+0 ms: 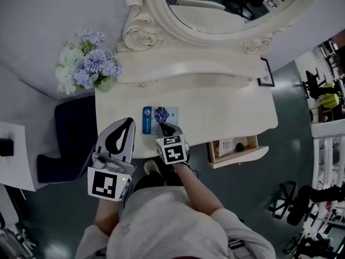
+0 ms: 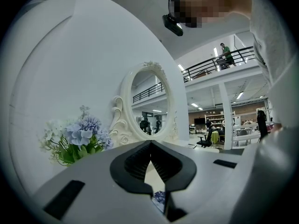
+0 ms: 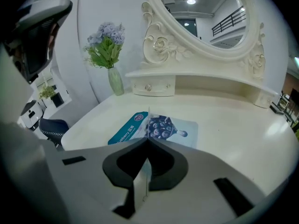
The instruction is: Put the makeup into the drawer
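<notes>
Right hand-held gripper (image 3: 148, 138) is clamped shut w/ a thin pale sheet pinched btwn its pads, seen edge-on. The sheet lines up w/ the near edge of the makeup packet (image 3: 163, 127), a flat blue sachet w/ a blueberry picture. The rest of the packet lies on the cream worktop (image 3: 233, 125), near the front edge and about mid-width in the head view (image 1: 156, 117).

Left hand-held gripper (image 2: 150, 142) is closed too, its tips meeting w/ nothing in the hollow behind them. It hangs over the worktop's front-left edge, just left of the packet and not touching it.

Drawer (image 1: 240, 156) at front right stands pulled out – a few small items inside, too small to name. Flowers (image 1: 89, 63) sit at the back-left corner, beside the mirror (image 1: 226, 4).
</notes>
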The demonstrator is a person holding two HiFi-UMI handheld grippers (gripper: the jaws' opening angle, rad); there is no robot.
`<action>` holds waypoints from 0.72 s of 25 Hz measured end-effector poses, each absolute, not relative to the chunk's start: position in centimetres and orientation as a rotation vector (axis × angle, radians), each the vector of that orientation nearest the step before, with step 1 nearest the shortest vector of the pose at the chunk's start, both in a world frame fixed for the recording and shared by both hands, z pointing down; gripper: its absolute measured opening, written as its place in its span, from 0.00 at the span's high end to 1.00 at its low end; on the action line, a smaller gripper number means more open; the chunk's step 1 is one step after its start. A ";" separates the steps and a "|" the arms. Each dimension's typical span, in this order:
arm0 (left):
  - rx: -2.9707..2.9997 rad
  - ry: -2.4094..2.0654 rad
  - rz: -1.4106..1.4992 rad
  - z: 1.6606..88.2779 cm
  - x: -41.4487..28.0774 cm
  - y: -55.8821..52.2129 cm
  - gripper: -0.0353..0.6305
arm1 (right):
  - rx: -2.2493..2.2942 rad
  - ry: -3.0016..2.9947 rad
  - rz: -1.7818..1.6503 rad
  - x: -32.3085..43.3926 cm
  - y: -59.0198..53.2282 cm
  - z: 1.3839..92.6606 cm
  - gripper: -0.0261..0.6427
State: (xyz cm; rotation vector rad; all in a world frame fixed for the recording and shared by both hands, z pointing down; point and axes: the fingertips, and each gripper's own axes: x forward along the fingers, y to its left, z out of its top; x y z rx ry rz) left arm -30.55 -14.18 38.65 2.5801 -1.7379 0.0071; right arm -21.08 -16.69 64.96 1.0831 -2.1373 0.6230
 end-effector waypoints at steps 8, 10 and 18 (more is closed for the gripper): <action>2.608 -1.722 0.018 38.2 -27.9 -14.4 0.93 | 1.156 -2.349 0.722 -18.6 -16.5 60.1 0.93; 2.622 -1.709 0.015 38.0 -26.9 -14.4 0.93 | 1.176 -2.403 0.724 -17.6 -16.6 58.5 0.93; 2.694 -1.628 0.000 37.1 -21.2 -14.4 0.93 | 1.298 -2.546 0.719 -11.2 -16.3 52.9 0.93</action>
